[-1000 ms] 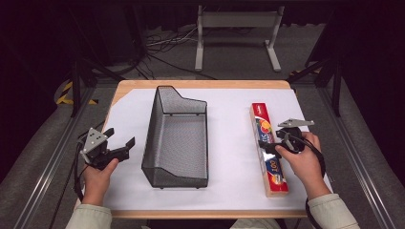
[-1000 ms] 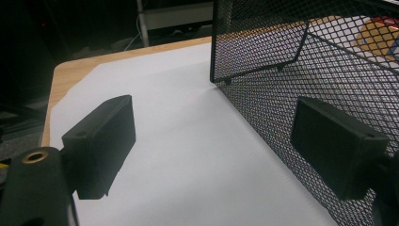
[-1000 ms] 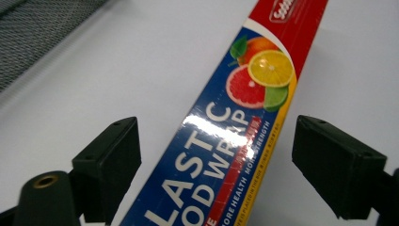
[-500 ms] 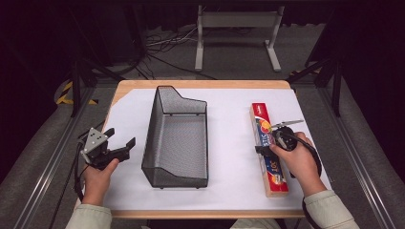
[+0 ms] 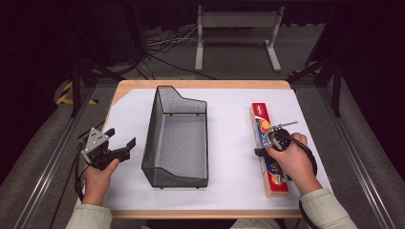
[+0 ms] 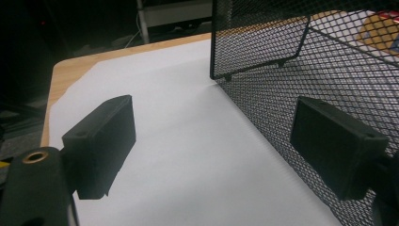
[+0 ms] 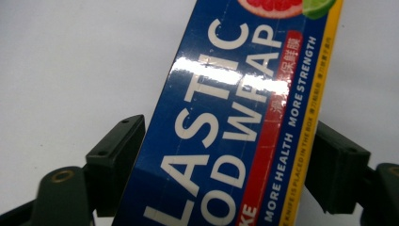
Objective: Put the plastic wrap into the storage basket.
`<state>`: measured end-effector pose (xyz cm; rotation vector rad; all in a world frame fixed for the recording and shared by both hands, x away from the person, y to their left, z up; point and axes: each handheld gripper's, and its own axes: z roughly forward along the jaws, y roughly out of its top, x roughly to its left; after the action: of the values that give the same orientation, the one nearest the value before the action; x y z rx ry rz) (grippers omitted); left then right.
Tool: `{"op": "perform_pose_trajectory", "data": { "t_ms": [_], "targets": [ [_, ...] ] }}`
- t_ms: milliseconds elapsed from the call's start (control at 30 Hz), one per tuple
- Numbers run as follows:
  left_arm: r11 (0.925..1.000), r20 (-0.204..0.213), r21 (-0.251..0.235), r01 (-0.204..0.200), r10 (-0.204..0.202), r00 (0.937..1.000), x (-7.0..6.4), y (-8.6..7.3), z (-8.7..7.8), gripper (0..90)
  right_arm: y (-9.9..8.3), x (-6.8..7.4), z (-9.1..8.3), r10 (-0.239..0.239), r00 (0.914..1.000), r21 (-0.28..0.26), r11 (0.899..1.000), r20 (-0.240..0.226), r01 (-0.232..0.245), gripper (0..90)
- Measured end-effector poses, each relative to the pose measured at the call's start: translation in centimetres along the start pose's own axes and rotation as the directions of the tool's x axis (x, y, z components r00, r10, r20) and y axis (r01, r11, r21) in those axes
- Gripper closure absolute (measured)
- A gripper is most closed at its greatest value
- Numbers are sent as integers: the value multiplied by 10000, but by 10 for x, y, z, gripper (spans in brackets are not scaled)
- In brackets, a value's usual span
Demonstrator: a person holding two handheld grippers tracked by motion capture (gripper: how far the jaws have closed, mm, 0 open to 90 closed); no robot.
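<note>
Right gripper (image 7: 221, 160) is down over the plastic wrap box (image 7: 235, 117), one black jaw on each long side of it; the left jaw looks pressed to the blue face, but the right one may sit a hair off the yellow edge, so whether it is clamped is hard to call. That box (image 5: 267, 148) is a long, glossy carton, blue with a red stripe and fruit printed at the far end, lying flat on white paper (image 5: 229, 143) under the right hand (image 5: 293, 160), which hides its middle. Off to that gripper's left stands the wire basket (image 5: 176, 138), black mesh, rectangular, one end wall stepped lower, nothing inside it. Left gripper (image 5: 117, 145) hangs just beside the basket's outer wall, jaws wide apart on nothing. Up close, its right jaw overlaps the mesh (image 6: 329, 70).
</note>
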<state>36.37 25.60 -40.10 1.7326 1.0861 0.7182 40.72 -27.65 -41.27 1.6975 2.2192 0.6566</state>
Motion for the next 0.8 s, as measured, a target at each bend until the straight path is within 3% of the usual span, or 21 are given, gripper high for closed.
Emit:
{"op": "perform_pose_trajectory", "data": {
  "t_ms": [67, 333, 500, 800],
  "targets": [
    [10000, -25, 28, -13, 13, 10000, 0, 0, 1, 159, -1, 4, -1, 416, 9985, 46, 9991, 368, -418, 287],
    [10000, -51, -5, 49, -49, 10000, 1, 0, 0, 158, 0, 10, -7, 984, 9904, 1, 9951, 967, -989, 377],
    [10000, -72, -30, 43, -43, 10000, 0, 0, 0, 159, -3, 9, -13, 1185, 9925, 7, 9929, 292, -1186, 389],
    [10000, -91, -5, 26, -26, 10000, 1, 0, 0, 159, -1, 4, -20, 1257, 9921, -210, 9919, 41, -1256, 393]
  ]
}}
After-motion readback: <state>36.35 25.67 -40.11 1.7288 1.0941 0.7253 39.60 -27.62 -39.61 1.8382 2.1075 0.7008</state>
